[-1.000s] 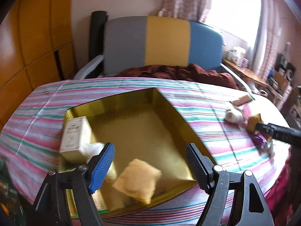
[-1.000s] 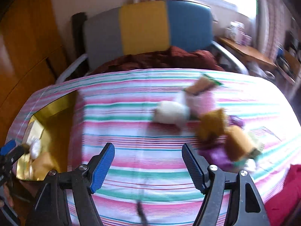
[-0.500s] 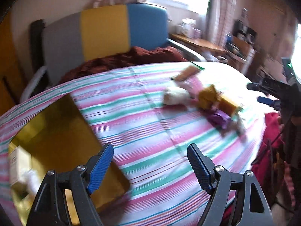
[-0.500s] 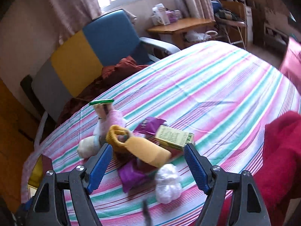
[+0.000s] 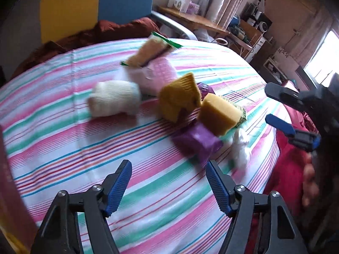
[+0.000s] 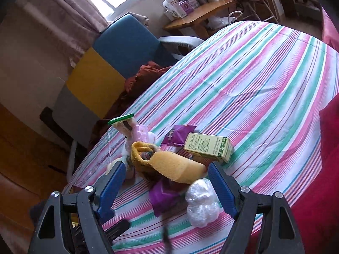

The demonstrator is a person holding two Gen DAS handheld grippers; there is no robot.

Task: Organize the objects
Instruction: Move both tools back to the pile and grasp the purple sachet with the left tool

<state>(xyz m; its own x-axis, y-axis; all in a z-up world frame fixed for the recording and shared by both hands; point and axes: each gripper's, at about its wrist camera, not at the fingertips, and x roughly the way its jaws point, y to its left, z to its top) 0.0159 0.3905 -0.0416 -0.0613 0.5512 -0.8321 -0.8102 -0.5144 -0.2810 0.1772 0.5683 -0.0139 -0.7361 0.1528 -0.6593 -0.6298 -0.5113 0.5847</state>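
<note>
- Pile is sitting mid-surface (image 6: 264, 67) on the striped cloth: yellow sponge (image 6: 175, 166), knit cloth (image 5: 179, 96), purple packet (image 6: 163, 196), green box (image 6: 208, 147), plastic wad (image 6: 202, 205), white roll (image 5: 113, 100), pink bundle (image 5: 156, 75) with a green-edged pad (image 5: 148, 51) leaning on top.
- Right gripper (image 6: 169, 186) is hovering just short of the pile, jaws standing wide, nothing pinched; sponge and purple packet are lying in line with the gap.
- Left gripper (image 5: 169, 182) is coming in from the other side, empty; its jaws have just been closing a bit, nothing between them, gap is open over bare cloth.
- Handling (judgement): everything here is looking light.
  - Sponge: soft, will be squashing under the pads; take it across the short width, mid-length.
  - Box: stiff card, flat faces, easiest grab; pinch the two long sides.
  - Purple packet and plastic wad: slippery, crinkly, likely sliding out; pinch deep into a fold.
  - Knit cloth, white roll: floppy, grippy; bunch and pinch the middle.
- Items are overlapping, so lifting one is probably dragging a neighbour (sponge is resting on the purple packet).
- Containers: none clearly showing now; a dark red edge (image 5: 4, 169) at the left frame border of the left view could be one, can't tell, contents hidden.
</note>
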